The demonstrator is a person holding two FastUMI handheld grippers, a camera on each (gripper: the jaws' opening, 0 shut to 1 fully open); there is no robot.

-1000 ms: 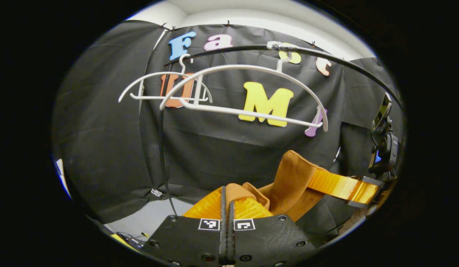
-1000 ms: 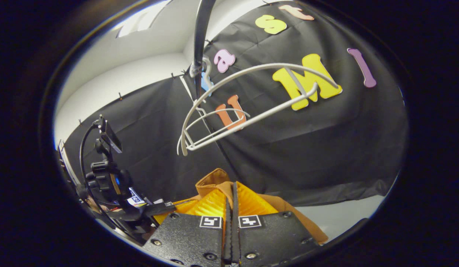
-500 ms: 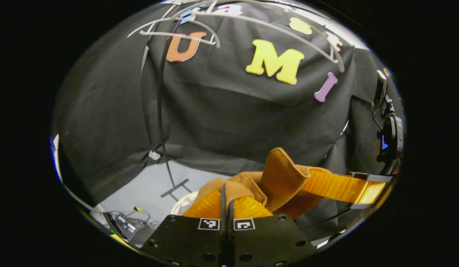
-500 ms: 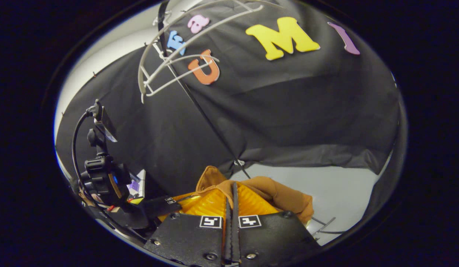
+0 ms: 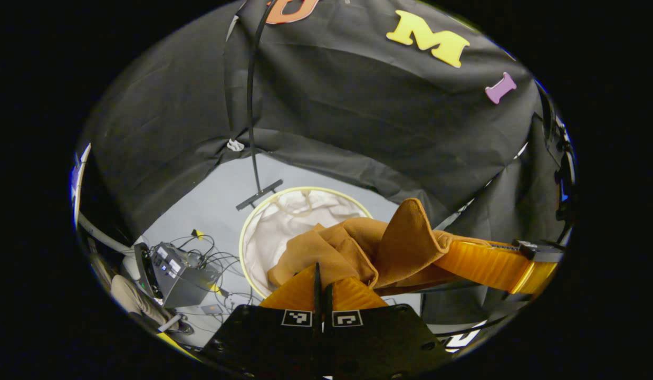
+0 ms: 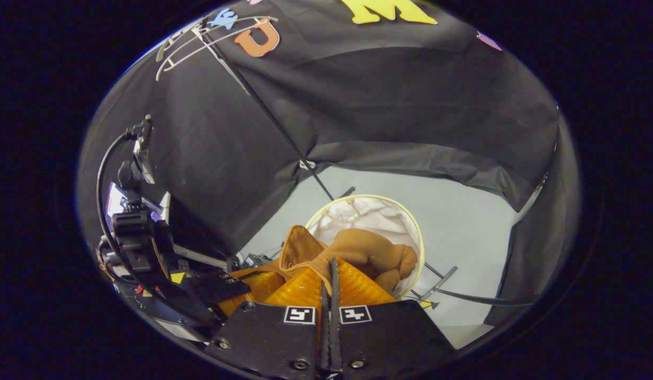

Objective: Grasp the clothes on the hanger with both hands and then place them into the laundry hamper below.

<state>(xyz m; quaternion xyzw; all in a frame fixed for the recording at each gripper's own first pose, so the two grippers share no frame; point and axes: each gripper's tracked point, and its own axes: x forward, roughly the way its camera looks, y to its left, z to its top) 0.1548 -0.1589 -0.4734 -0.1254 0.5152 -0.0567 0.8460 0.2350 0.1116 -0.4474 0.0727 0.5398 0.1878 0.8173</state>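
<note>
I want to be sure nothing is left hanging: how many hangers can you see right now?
2, both bare white hangers at the upper left of the right gripper view, one behind the other on the rail, overlapping. More could hang past the picture's edge. The brown garment is already over the hamper.

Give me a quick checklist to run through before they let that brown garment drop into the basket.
1. Left gripper pinching the brown garment: ok.
2. Right gripper pinching it too: ok.
3. Garment off the white hangers: ok.
4. Hamper below the garment: ok.
5. Hamper mouth open, white lining showing: ok.
6. Garment low enough to release: cannot tell.
</note>
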